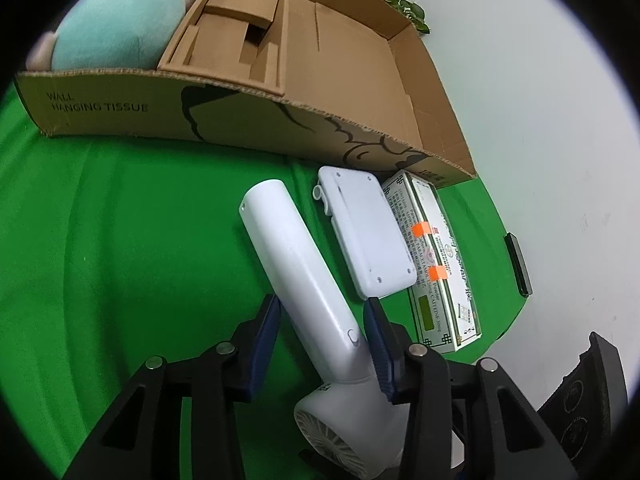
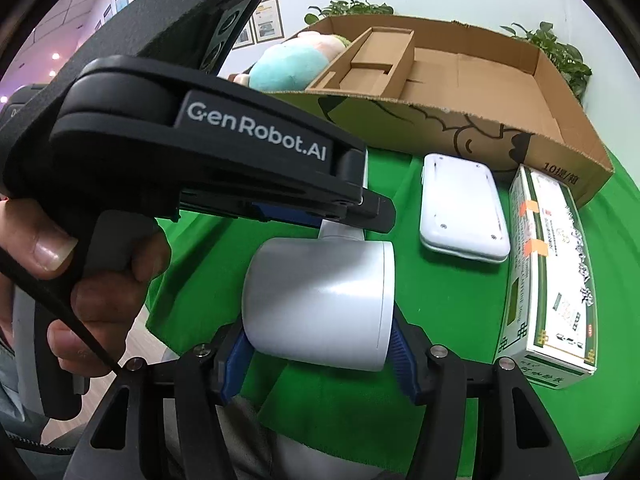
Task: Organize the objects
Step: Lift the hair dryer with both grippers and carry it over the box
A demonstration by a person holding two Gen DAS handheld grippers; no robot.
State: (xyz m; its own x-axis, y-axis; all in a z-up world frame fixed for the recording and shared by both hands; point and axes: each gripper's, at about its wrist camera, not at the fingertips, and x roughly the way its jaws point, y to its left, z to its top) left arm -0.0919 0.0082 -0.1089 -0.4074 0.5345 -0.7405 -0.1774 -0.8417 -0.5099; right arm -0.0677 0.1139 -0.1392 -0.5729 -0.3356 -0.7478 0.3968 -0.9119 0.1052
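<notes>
Between your grippers, the white hair dryer (image 1: 304, 280) lies handle-far toward the cardboard box (image 1: 360, 92), head near; right gripper (image 2: 320, 344) clamps its head, left gripper (image 1: 320, 332) brackets its handle, grip uncertain.

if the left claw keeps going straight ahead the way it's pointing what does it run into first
Probably the cardboard box: its printed front wall stands across the green cloth beyond the left claw, which straddles the white hair dryer. Depth is hard to judge.

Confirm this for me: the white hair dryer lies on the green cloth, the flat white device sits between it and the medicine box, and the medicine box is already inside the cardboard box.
One error: the medicine box is not inside the cardboard box; it lies on the green cloth in front of it, as the left wrist view shows. The white hair dryer and flat white device are as stated.
</notes>
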